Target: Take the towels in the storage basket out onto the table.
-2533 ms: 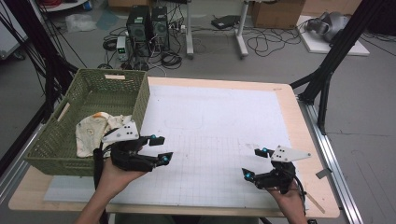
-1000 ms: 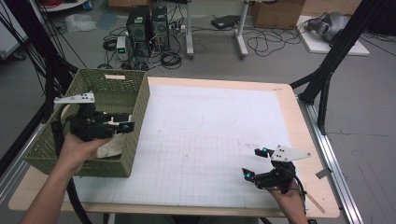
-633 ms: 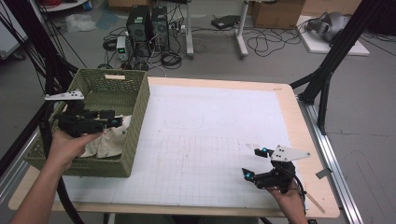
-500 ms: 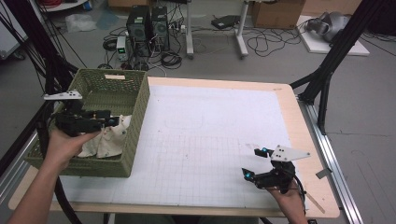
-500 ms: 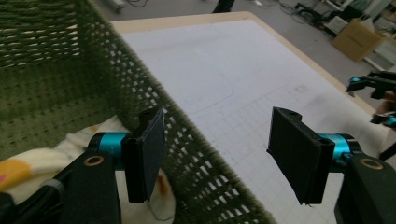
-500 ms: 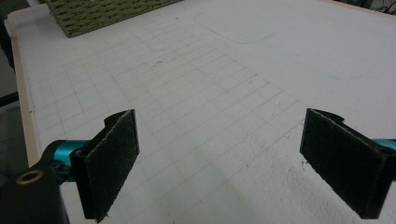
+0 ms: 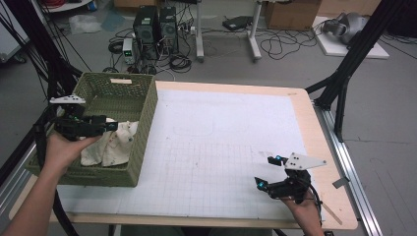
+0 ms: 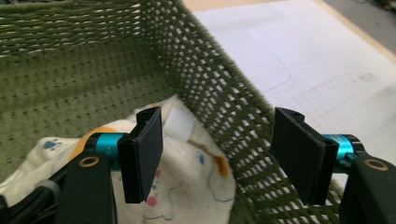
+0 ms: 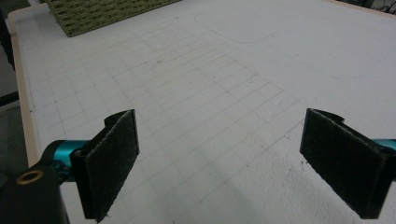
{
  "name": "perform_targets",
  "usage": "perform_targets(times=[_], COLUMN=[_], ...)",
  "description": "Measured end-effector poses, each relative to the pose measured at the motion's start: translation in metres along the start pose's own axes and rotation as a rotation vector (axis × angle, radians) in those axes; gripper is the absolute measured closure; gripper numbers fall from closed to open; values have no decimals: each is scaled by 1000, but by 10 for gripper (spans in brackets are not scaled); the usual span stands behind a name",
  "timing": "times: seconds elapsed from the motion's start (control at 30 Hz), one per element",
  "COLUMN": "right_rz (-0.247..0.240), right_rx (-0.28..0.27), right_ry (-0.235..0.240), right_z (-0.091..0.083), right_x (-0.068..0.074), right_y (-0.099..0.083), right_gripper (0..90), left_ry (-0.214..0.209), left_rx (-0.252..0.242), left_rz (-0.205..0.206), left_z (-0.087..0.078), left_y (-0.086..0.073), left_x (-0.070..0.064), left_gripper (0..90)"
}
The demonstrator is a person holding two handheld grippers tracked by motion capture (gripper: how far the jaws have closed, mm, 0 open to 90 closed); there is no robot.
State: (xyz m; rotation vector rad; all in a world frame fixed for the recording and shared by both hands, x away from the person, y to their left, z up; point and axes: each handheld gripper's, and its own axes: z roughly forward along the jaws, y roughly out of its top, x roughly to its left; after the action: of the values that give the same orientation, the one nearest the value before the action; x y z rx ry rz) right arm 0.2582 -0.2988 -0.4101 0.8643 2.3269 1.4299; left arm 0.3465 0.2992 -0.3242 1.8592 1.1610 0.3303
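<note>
The cream printed cloth (image 7: 110,145) lies crumpled inside the green woven basket (image 7: 142,128). The left gripper (image 8: 217,149) hovers above it, jaws wide and empty, straddling the basket's wall. The right gripper (image 7: 268,172), also agape and empty, rests well right of the basket.

The basket (image 7: 142,142) wall stands between the left gripper (image 8: 217,154) and the open mat (image 7: 221,147).

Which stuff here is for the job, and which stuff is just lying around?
For the job:
- left tongs, open above the cloth
- cream printed cloth
- green woven basket holding it

Just lying around:
- right tongs, open over the white grid mat
- computer boxes and cables on the floor
</note>
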Motion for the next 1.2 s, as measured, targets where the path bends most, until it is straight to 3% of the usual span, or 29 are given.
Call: perform_targets(times=[0.3,0.47,0.67,1.03,1.2], right_rz=[-2,1,-8,-8,-12], right_rx=[1,6,4,6,5], right_ry=[0,4,4,6,8], right_z=[0,1,1,1,2], right_x=[0,0,0,1,1], right_y=[0,0,0,0,1], right_gripper=[109,109,109,109,109], left_ry=[118,149,222,275,273], left_rx=[15,34,74,166,229], left_rz=[8,3,27,13,-5], left_z=[5,11,23,37,42], left_y=[0,1,1,-2,-5], left_x=[12,18,20,26,29], left_gripper=[335,323,309,302,372])
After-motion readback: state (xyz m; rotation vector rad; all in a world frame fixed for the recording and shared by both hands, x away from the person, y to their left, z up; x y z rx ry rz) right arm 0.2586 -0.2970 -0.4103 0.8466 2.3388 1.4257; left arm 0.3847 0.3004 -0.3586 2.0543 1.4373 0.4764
